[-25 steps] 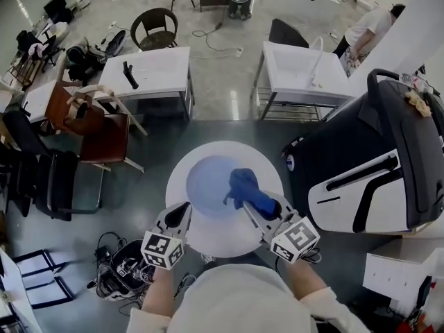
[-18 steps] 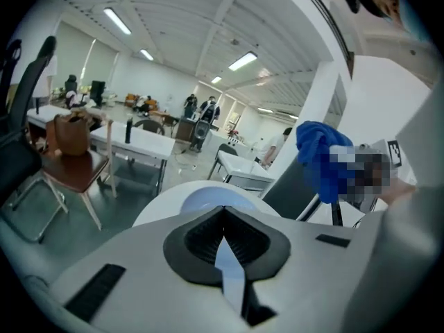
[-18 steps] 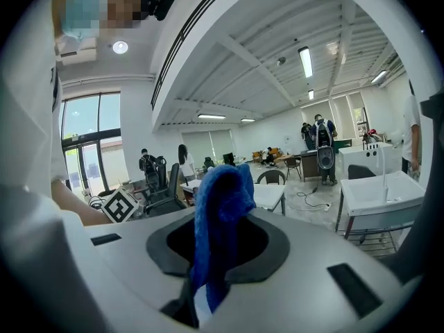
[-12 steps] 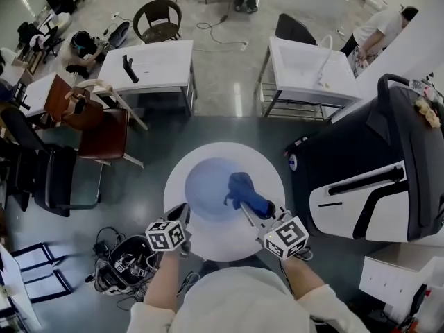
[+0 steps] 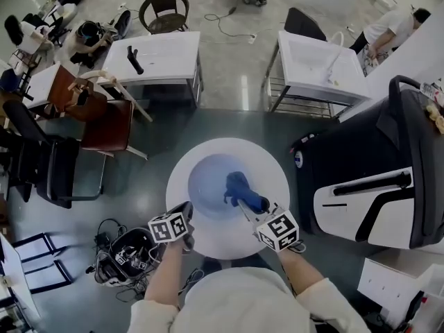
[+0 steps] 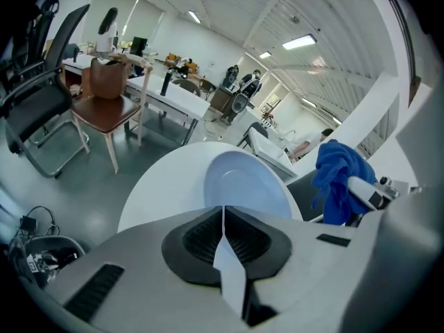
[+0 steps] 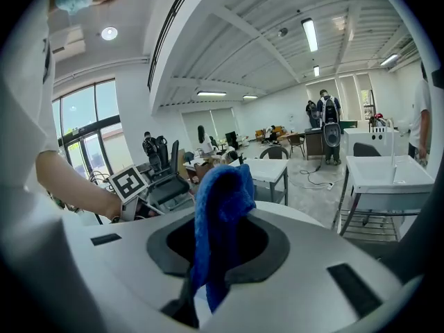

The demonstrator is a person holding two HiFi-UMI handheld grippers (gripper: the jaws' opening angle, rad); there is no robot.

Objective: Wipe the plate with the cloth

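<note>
A pale blue plate (image 5: pixel 207 184) lies on a round white table (image 5: pixel 269 166); the left gripper view shows the plate (image 6: pixel 243 182) just beyond the jaws. My right gripper (image 5: pixel 247 201) is shut on a blue cloth (image 5: pixel 238 187), which hangs over the plate's right part. In the right gripper view the cloth (image 7: pixel 220 207) stands up between the jaws of the right gripper (image 7: pixel 211 259). My left gripper (image 5: pixel 186 212) sits at the table's near left edge, beside the plate, shut with nothing in it; its jaws (image 6: pixel 223 217) meet in a closed seam.
A large black-and-white machine (image 5: pixel 368 186) stands close on the table's right. A brown chair (image 5: pixel 105 127) and a black chair (image 5: pixel 41 172) are at the left. Two white tables (image 5: pixel 163 57) (image 5: pixel 319 64) stand behind. Cables and a bag (image 5: pixel 121 259) lie on the floor at lower left.
Both grippers have come down toward the table. The left gripper has rolled and now sits at the table's edge. The cloth stays in the right gripper, lower over the plate.
</note>
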